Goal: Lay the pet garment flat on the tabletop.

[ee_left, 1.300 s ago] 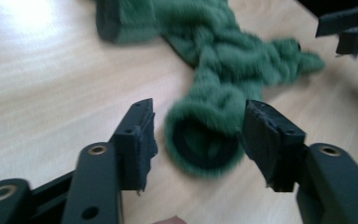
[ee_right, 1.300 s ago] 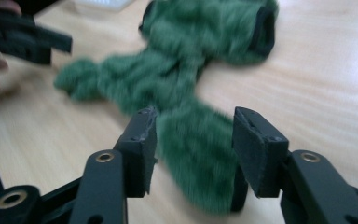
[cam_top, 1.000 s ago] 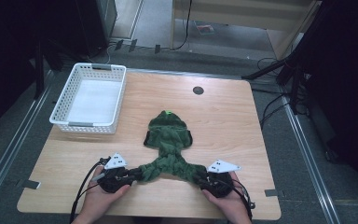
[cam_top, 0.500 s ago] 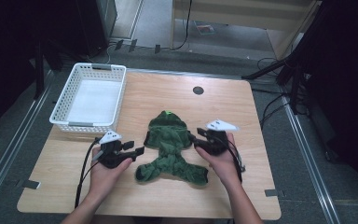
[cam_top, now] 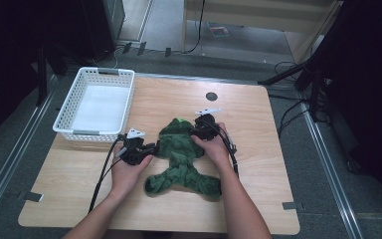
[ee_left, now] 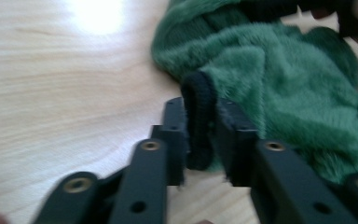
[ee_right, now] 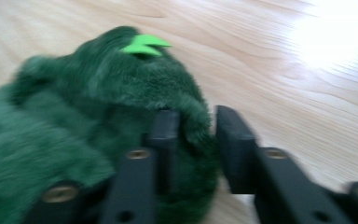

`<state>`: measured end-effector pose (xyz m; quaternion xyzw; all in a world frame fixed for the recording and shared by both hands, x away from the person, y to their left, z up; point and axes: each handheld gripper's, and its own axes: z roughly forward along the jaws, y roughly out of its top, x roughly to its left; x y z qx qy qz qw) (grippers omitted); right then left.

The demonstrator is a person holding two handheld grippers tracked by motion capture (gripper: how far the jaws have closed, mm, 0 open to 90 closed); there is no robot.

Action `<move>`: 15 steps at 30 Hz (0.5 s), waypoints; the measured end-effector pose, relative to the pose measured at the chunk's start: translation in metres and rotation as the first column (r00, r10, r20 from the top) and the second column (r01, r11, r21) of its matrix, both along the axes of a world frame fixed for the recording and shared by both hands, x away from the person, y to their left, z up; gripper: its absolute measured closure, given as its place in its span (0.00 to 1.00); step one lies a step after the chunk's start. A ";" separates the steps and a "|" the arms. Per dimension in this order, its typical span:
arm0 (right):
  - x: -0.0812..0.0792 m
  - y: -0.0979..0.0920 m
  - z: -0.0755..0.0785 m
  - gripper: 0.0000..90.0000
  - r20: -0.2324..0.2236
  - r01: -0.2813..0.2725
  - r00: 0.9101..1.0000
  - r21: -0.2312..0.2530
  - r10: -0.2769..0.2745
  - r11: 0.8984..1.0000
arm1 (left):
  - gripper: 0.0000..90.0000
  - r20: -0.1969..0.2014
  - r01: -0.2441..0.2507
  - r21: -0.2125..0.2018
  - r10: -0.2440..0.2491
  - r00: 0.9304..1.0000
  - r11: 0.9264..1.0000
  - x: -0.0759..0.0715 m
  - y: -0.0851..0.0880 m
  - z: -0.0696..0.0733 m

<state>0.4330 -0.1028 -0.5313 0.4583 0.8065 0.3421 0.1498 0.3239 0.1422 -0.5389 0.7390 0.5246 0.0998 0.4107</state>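
The green fleece garment (cam_top: 181, 159) lies flat at the centre of the tabletop (cam_top: 258, 164) in the high view. Its long axis runs from the hood at the upper middle of the frame, marked by a bright green tab (cam_top: 180, 119), down to the two legs spread toward the lower edge. The left gripper (cam_top: 146, 148) sits at the garment's left edge, mid-frame. In the left gripper view its fingers (ee_left: 175, 135) have just been closing and now pinch a black ribbed cuff (ee_left: 199, 119) at the end of a sleeve, with a narrow gap taken up by the cuff. The right gripper (cam_top: 197, 130) sits at the garment's upper right, beside the hood. In the right gripper view its fingers (ee_right: 230, 135) have likewise just been closing and now clamp a fold of green pile between them. A white mesh basket (cam_top: 64, 117) stands at the upper left of the tabletop, well apart from the garment.
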 end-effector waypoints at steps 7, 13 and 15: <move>0.001 -0.020 -0.001 0.92 0.061 0.109 0.992 0.015 -0.110 0.994 | 0.91 -0.029 -0.015 -0.021 0.014 0.999 1.000 0.001 0.003 -0.001; -0.006 -0.027 0.003 0.71 0.056 -0.005 0.998 0.060 0.002 0.998 | 0.66 -0.030 -0.001 -0.060 -0.001 1.000 0.998 0.000 0.006 0.000; -0.009 -0.032 0.005 0.69 0.064 -0.031 0.998 0.074 0.026 0.997 | 0.57 -0.025 -0.022 -0.085 0.020 0.999 0.996 0.002 0.009 0.002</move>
